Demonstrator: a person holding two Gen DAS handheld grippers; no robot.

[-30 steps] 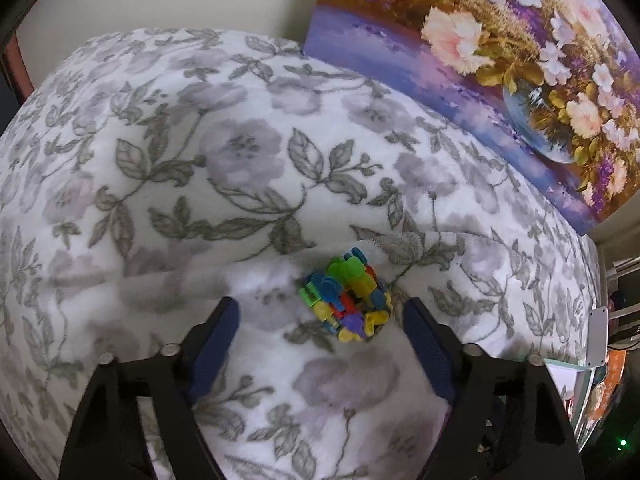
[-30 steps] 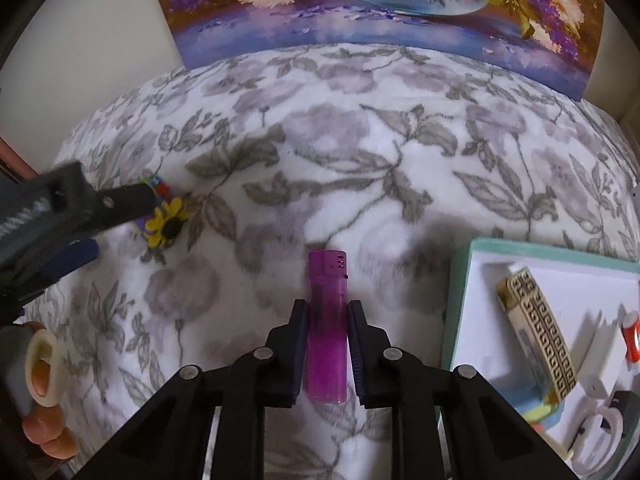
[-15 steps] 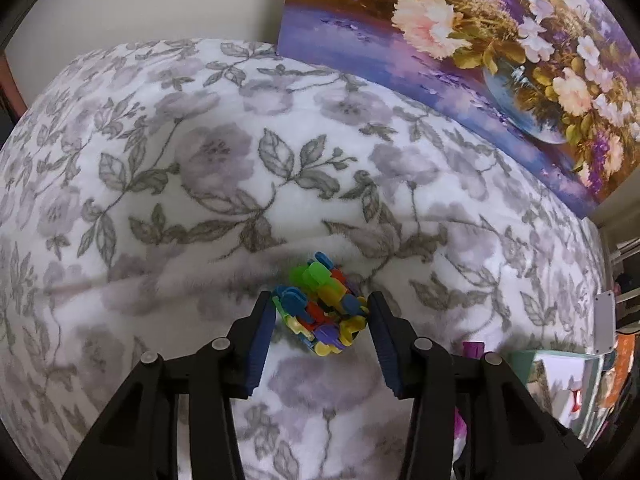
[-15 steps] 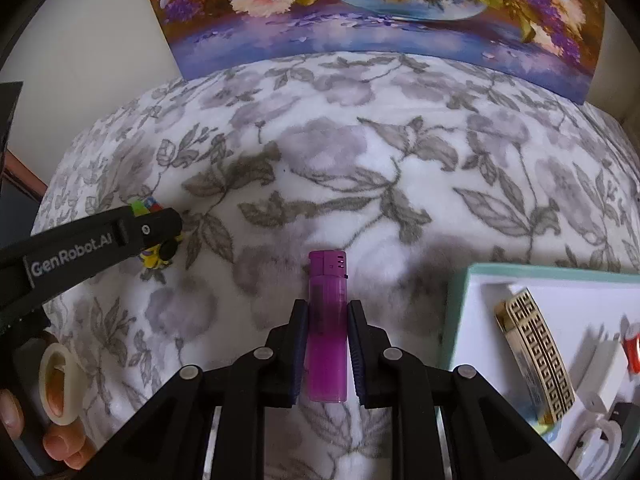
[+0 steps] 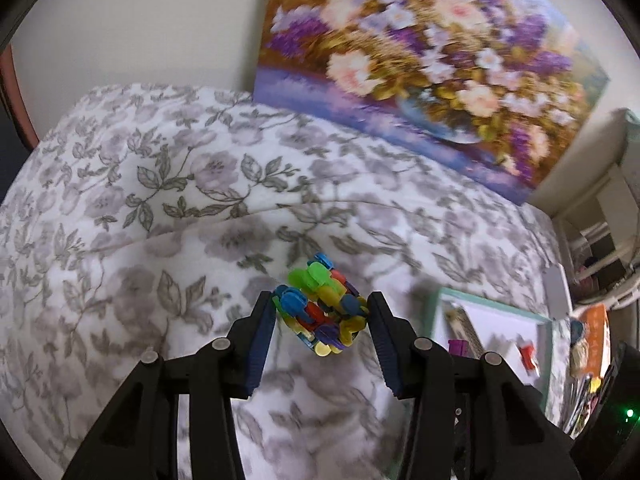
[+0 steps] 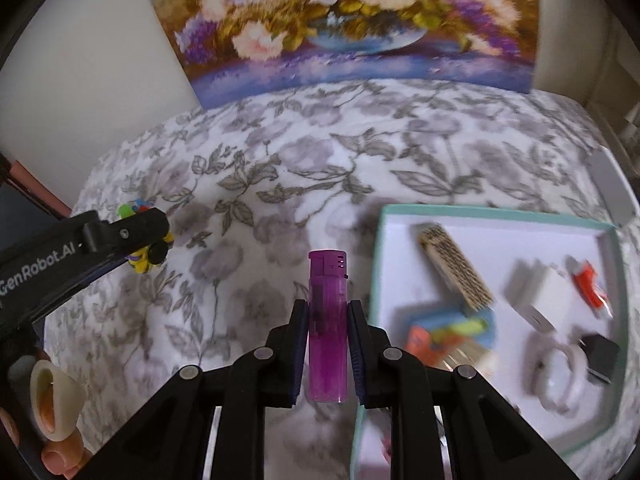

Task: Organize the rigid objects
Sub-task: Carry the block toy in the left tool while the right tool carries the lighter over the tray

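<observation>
A white blanket (image 5: 168, 184) printed with grey flowers and leaves covers the work surface; a floral painting (image 6: 352, 20) leans against the wall behind it.

Left gripper (image 5: 322, 314): the blue-padded fingers (image 5: 262, 332) are clamped on a multicoloured plastic toy (image 5: 320, 308), one pad against each side. The toy is a cluster of green, blue, red, yellow and purple pieces. It sits at the fingertips, projects forward past them, and is clear of the blanket.

Right gripper (image 6: 328, 340): the fingers (image 6: 300, 344) are clenched on a translucent purple lighter (image 6: 327, 320). The pads press the lower body on both sides. The lighter lies along the finger axis with its cap end pointing forward, beyond the fingertips.

To the right of the lighter lies a shallow teal-rimmed tray (image 6: 472, 212) with a white floor. It contains a gold-patterned rectangular item (image 6: 454, 268), a white block (image 6: 536, 292), a red-and-white item (image 6: 590, 284), a small black item (image 6: 600, 356) and other pieces too blurred to identify.

Legible writing: "GenRobot.AI" in white on the side of the left gripper, in the right wrist view. A person's hand (image 6: 52, 412) shows at the lower left of that view.
</observation>
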